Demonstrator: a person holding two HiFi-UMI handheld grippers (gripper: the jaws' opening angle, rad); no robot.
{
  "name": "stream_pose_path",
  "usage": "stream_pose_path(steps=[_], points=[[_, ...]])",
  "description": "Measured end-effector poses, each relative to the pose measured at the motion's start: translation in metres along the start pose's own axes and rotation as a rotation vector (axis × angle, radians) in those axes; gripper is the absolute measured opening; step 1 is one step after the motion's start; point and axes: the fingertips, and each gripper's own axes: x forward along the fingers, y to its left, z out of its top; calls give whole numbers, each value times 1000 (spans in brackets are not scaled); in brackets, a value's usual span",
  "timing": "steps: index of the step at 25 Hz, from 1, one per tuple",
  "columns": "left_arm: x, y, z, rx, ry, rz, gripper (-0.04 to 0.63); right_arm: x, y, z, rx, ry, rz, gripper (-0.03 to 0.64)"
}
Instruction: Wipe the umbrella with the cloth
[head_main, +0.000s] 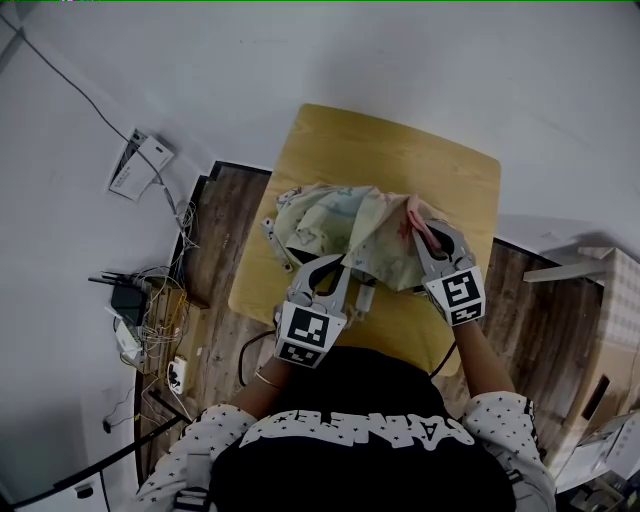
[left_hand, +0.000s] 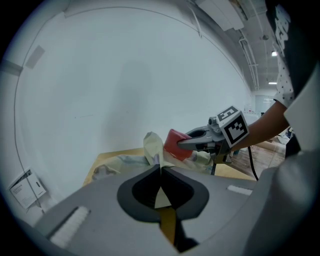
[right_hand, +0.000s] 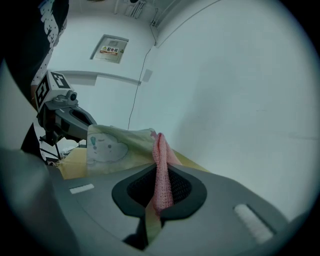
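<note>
A pale yellow umbrella (head_main: 340, 225) with cartoon prints lies crumpled on the wooden table (head_main: 400, 160). My left gripper (head_main: 345, 268) is shut on a fold of its canopy at the near edge; in the left gripper view the fabric (left_hand: 152, 145) rises from between the closed jaws of the left gripper (left_hand: 160, 170). My right gripper (head_main: 420, 230) is shut on a pink cloth (head_main: 415, 222) and presses it against the canopy's right side. In the right gripper view the pink cloth (right_hand: 161, 170) hangs pinched in the right gripper (right_hand: 160, 165), with the printed canopy (right_hand: 112, 147) just behind.
A metal umbrella rib (head_main: 272, 238) sticks out at the canopy's left. Cables and a router (head_main: 140, 310) lie on the floor to the left. Cardboard boxes (head_main: 600, 340) stand at the right. The person's torso (head_main: 350, 440) is close to the table's near edge.
</note>
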Motion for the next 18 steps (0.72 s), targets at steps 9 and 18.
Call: stream_pose_path(steps=[9,18], points=[[0,-4,-1,7,0,-17,-3,-7,18,-15,8,39,44,34],[2,-12,0,28,-3,-61,-3,-22,44,-34,25,83,74,34]])
